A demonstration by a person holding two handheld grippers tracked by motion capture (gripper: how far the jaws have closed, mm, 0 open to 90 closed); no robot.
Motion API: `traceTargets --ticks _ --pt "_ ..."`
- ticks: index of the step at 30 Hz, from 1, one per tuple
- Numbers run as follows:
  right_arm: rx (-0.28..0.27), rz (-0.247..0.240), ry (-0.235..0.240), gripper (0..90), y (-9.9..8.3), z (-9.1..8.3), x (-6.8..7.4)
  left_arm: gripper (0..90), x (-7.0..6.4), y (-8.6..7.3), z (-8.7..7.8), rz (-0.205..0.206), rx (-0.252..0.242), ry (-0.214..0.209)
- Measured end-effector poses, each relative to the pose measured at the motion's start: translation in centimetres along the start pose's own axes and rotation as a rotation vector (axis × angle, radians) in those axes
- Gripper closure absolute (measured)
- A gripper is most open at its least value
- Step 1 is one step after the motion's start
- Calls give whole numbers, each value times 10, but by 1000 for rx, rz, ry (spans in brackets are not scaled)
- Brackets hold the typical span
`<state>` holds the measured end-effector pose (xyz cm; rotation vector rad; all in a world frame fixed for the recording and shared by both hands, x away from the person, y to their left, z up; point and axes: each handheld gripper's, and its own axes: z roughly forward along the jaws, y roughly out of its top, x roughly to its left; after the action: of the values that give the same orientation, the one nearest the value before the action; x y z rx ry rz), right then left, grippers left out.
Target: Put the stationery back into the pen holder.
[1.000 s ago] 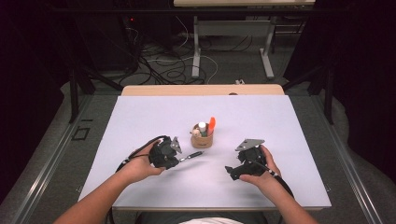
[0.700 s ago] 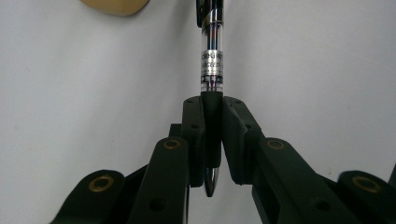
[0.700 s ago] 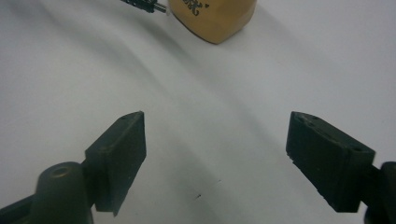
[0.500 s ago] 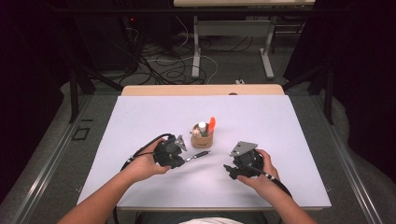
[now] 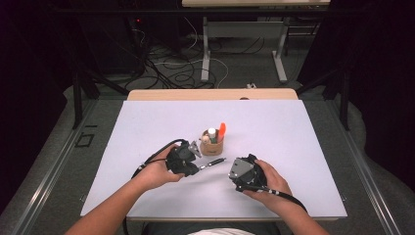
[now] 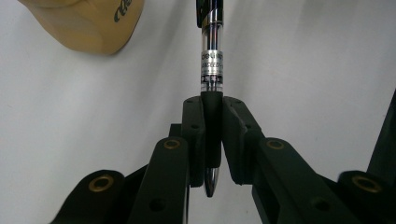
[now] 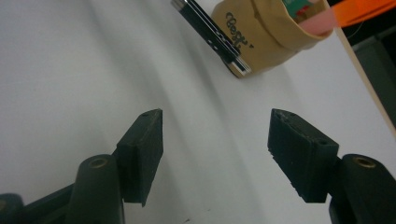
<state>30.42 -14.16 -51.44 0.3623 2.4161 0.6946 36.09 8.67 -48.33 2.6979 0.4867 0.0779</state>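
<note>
Left claw (image 5: 195, 169): clenched on the pen (image 6: 211, 70), its jaws pressed on the black rubber grip near the tip.
Pen position: held low over the white desk (image 5: 293, 142), pointing away from the left claw toward the cup (image 5: 212, 146), its far end just beside the cup's base.
Pen handling: light and stiff, I judge; the clear barrel and metal parts look slippery, so the rubber grip is the sound place to hold it. Held that close to one end, the long free end may swing or droop.
Cup: tan, upright near the middle of the desk, with printed lettering on its side.
Cup contents: an orange piece, a white-capped piece and something green stand in it; what they are is too small to tell.
Right claw (image 7: 215, 156): released, jaws wide apart with nothing between them, low over bare desk, facing the cup.
</note>
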Motion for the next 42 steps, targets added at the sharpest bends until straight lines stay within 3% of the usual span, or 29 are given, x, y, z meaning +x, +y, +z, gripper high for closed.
traceTargets --ticks 2,9,16,24,27,28,29,30,34,35,36,42 --pt "-1 -51 -10 349 2 0 2 795 -1 3 1 4 3 -8" --pt "-51 -73 -3 437 6 1 9 796 -3 11 4 5 8 -26" --pt "-110 -151 -32 513 8 0 17 795 -6 17 7 -8 4 -47" --pt "-137 -316 -59 560 11 2 25 796 -5 23 8 -26 1 -64" --pt "-158 -369 -95 578 11 4 28 796 -6 27 7 -29 4 -70" --pt "-135 -370 -82 583 12 4 29 796 -6 27 8 -30 -2 -71" --pt "-156 -417 -99 592 12 5 28 796 -6 29 7 -27 8 -75" --pt "-150 -413 -110 598 12 5 30 795 -7 30 7 -27 4 -76" --pt "-148 -505 -130 623 13 7 31 795 -8 33 9 -28 9 -88" --pt "-143 -497 -136 629 12 7 33 795 -9 34 9 -31 2 -87" --pt "-146 -531 -139 634 12 8 33 795 -9 35 10 -33 5 -86" --pt "-136 -617 -154 670 15 7 36 795 -12 41 11 -29 23 -99"
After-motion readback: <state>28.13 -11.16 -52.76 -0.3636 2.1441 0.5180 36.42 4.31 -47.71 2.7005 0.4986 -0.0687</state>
